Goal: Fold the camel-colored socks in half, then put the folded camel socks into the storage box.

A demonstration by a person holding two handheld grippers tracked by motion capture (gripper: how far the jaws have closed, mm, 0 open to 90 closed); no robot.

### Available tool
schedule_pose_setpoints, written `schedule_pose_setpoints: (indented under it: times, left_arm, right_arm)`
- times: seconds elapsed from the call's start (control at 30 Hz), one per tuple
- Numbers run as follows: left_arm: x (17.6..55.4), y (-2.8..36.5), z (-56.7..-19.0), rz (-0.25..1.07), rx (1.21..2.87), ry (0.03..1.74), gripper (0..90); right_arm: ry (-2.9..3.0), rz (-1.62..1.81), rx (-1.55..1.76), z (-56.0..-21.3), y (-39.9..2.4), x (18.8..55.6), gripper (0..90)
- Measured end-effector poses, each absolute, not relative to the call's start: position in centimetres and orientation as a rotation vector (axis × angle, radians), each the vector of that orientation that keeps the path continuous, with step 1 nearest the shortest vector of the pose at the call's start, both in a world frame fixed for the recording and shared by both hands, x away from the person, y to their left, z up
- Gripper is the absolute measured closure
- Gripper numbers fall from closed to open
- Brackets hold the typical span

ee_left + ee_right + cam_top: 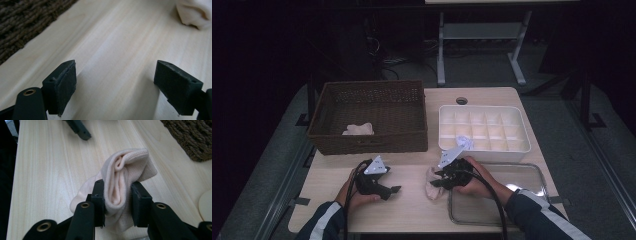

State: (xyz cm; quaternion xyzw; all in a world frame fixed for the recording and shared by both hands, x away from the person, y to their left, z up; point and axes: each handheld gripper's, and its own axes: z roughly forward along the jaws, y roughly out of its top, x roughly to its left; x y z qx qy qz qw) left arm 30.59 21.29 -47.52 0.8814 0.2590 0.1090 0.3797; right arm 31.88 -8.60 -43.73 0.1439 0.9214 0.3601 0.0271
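A folded pale pink sock (125, 167) lies on the light wooden table, and my right gripper (117, 200) is shut on its bunched near end. From above, the right gripper (439, 181) points left at the sock (431, 189) beside the left end of a clear tray. My left gripper (115, 85) is open, its jaws wide apart over bare wood with nothing between them. In the high view the left gripper (391, 192) sits at the front left and points right toward the sock (193, 12).
A brown wicker basket (372, 140) stands at the back left with a pale cloth (358, 129) inside. At the back right is a white compartment box (484, 151). A clear tray (542, 180) lies at the front right under my right forearm.
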Motion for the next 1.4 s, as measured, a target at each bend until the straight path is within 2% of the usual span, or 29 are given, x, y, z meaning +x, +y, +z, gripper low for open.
schedule_pose_setpoints:
  times: [0.2,0.77,1.03,1.4]
  left_arm:
    - [30.8,21.2,-47.6,0.298,2.239,0.701,15.1]
    - [30.9,21.1,-47.6,0.296,2.242,0.705,15.2]
    - [30.9,21.1,-47.6,0.300,2.240,0.707,15.2]
    - [31.0,21.1,-47.6,0.303,2.240,0.704,15.2]
  right_arm:
    - [2.838,1.104,0.399,-43.4,-8.7,31.6,67.5]
    - [2.699,1.186,0.490,-39.8,-11.9,31.5,67.6]
    - [2.547,1.156,0.585,-36.1,-15.6,33.2,67.6]
    - [2.424,1.050,0.743,-34.8,-20.9,35.6,67.6]
